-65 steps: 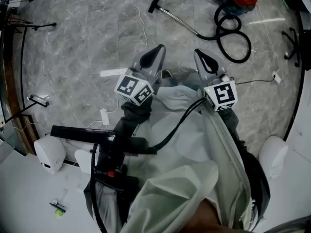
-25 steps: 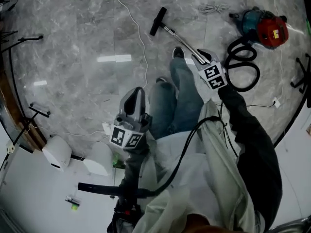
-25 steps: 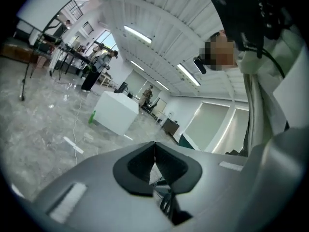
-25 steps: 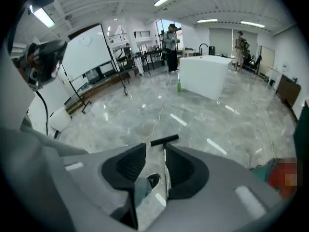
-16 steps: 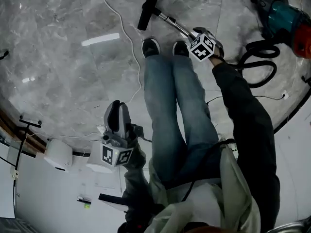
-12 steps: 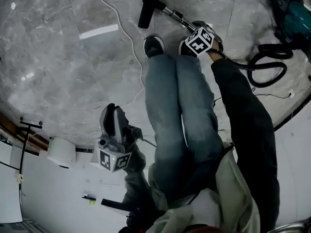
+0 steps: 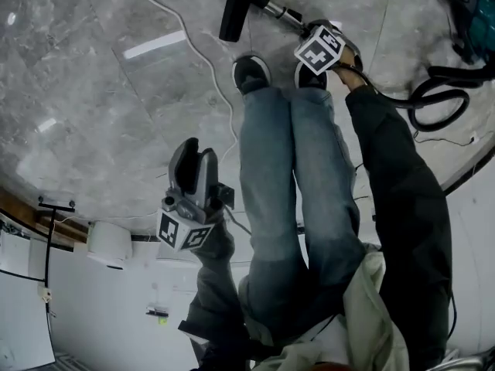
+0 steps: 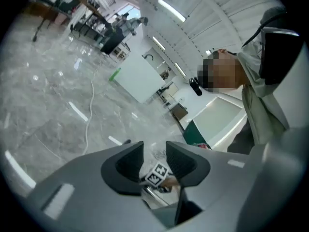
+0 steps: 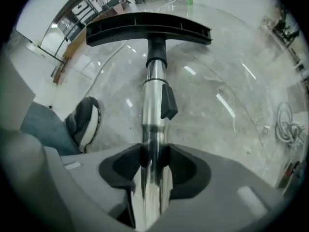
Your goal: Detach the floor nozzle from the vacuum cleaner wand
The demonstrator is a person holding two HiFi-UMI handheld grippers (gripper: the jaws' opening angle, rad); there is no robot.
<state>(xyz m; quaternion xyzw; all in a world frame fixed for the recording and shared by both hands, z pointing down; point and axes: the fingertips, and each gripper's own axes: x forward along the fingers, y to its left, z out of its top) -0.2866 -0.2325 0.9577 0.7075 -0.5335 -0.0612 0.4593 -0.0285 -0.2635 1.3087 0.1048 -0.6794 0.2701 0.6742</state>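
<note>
Right gripper (image 9: pixel 154 161) jaws opening astride steel wand (image 9: pixel 155 108), floor nozzle (image 9: pixel 147 28) ahead, left gripper (image 8: pixel 154 154) jaws opening, empty

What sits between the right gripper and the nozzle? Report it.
Only the wand, a metal tube with a black clip, as the right gripper view shows. The right gripper has its jaws opening, with the wand between them.

The wand (image 9: pixel 153 105) is shiny, smooth metal. The floor nozzle (image 9: pixel 120 29) is dull black plastic. The floor (image 7: pixel 116 91) is glossy grey stone with pale streaks. The jeans (image 7: pixel 271 176) are blue cloth.
</note>
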